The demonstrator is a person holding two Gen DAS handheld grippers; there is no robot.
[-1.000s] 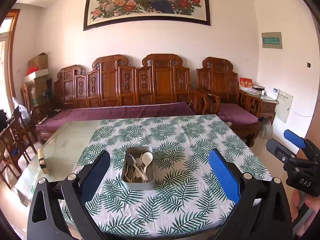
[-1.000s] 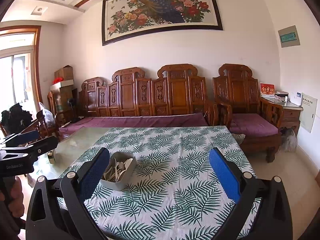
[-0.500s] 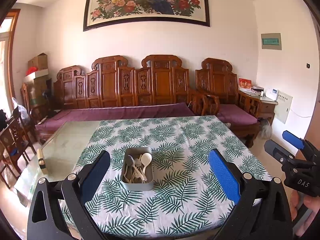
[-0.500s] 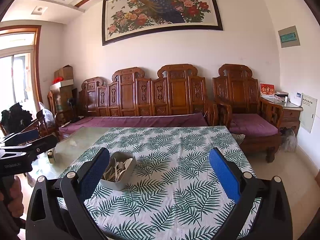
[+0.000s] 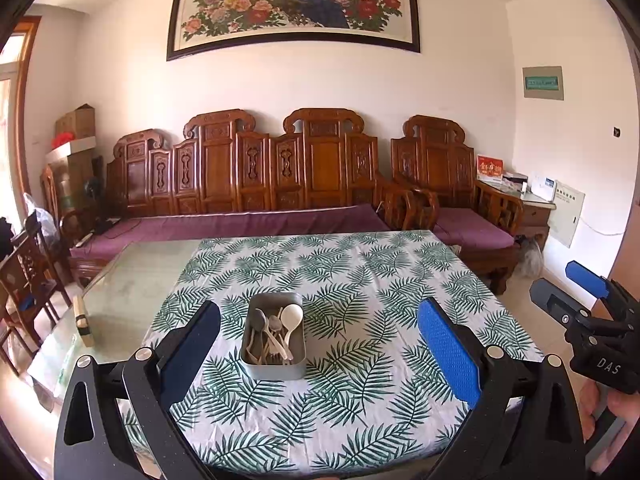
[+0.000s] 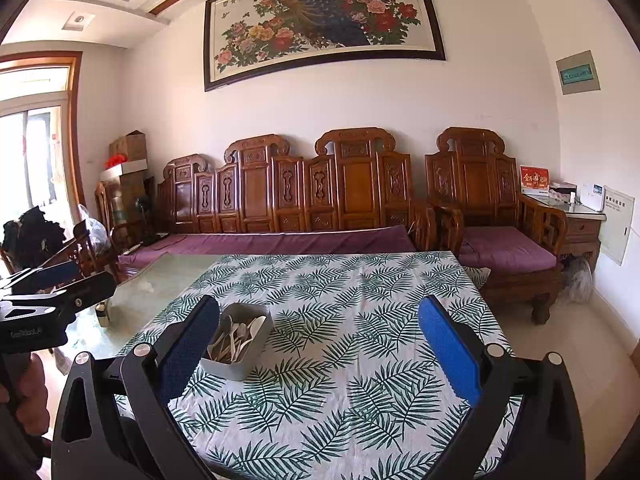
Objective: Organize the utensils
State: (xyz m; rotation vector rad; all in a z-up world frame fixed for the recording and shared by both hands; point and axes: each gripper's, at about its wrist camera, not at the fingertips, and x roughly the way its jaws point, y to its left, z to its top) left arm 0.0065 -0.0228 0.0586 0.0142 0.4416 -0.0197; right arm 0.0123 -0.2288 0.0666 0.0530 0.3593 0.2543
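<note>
While hovering with both jaws spread and empty, left gripper (image 5: 318, 344) facing grey tin (image 5: 274, 366) holding utensils (image 5: 276, 334) at lower centre; right gripper (image 6: 318, 344) idling alongside. Fitting either gathered or awaiting sorting.

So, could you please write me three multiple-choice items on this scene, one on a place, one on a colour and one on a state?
1. Where does the tray sit?
A. on the leaf-print cloth
B. on the sofa
C. on the floor

2. What colour are the pads of the left gripper?
A. red
B. blue
C. yellow

3. How do the two grippers stand?
A. both shut on a spoon
B. left shut, right open
C. both open and holding nothing

Answers:
1. A, since the tray of utensils rests on the cloth over the table.
2. B, since both views show blue pads on the fingers.
3. C, since the left gripper and the right gripper show wide gaps with nothing between the fingers.
</note>
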